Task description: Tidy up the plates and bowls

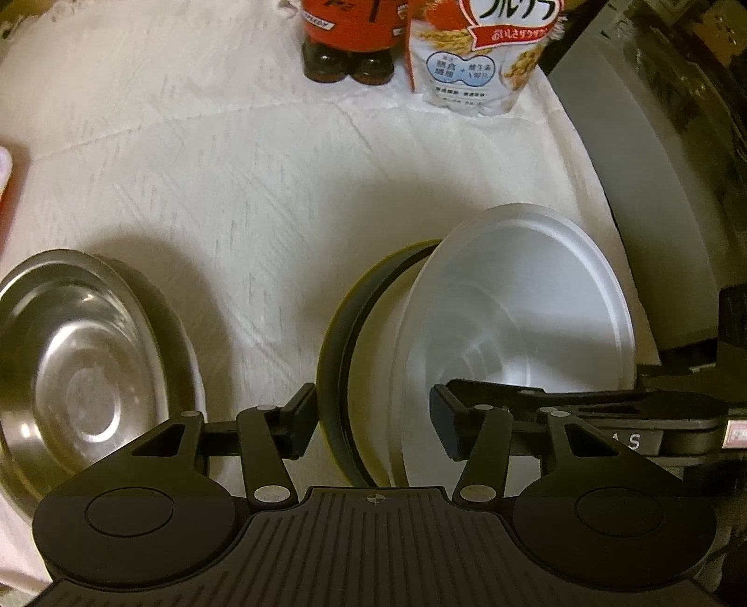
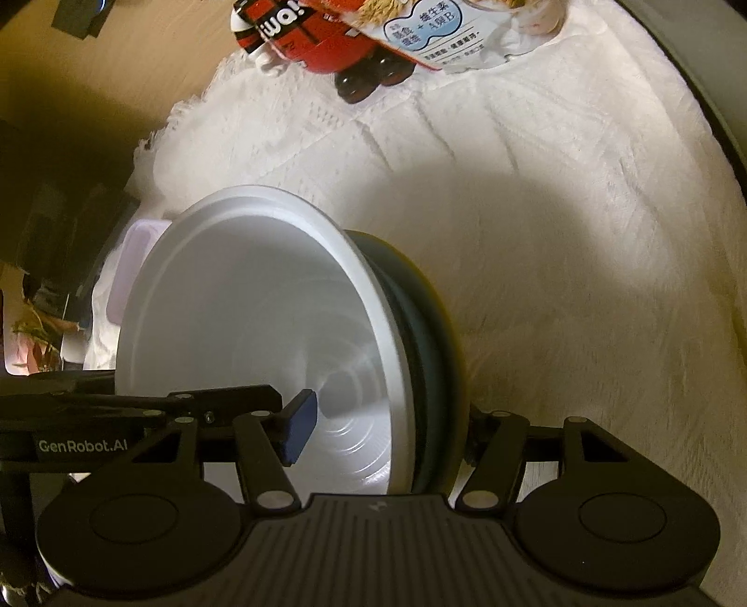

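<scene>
White plastic bowl [image 2: 261,327] sits nested in a dark plate [image 2: 429,355] on our cloth-covered surface [image 1: 233,187], toward its right edge. Our left gripper [image 1: 373,425] straddles both rims, fingers spread and not pressing. Our right gripper [image 2: 387,429] brackets the same rims; we cannot tell whether its fingers pinch. A steel bowl [image 1: 79,369] rests well apart, leftward.

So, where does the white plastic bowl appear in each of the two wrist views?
Left wrist view: the white plastic bowl is right of centre, nested in a dark round bowl.
Right wrist view: the same bowl is left of centre, dark bowl at its right.
Shared landmark: the white cereal bag at the top edge, on the white cloth.
</scene>
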`<state>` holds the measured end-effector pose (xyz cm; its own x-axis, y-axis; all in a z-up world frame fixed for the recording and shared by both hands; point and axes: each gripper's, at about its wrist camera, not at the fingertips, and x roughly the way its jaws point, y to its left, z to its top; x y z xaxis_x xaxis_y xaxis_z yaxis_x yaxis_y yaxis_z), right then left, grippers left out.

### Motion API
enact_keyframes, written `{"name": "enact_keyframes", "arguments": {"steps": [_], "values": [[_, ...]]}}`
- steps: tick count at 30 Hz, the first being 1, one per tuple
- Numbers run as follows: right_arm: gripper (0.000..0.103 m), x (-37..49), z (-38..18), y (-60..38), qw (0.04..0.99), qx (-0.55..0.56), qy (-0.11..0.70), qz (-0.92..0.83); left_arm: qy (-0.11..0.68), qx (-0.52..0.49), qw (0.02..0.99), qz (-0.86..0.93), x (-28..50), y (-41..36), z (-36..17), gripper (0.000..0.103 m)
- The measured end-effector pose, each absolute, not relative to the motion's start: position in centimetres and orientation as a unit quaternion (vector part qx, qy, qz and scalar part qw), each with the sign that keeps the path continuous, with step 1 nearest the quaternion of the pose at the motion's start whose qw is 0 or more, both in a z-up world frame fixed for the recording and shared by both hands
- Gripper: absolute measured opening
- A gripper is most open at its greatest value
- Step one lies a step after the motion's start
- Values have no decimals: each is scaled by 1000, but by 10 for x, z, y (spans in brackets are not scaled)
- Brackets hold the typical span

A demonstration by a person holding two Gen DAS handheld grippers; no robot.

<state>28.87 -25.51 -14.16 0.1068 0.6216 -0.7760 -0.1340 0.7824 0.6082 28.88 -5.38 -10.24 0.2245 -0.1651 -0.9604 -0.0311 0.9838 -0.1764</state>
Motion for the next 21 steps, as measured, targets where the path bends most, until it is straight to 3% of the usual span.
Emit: {"name": "enact_keyframes", "arguments": {"steps": [14,21], "values": [[62,290,-148,-263,711,216,611,272,617,-65,784,-36,292,-62,-103,57],[57,285,-149,-265,705,224,616,270,614,-71,785,-35,290,-61,-106,57]]}}
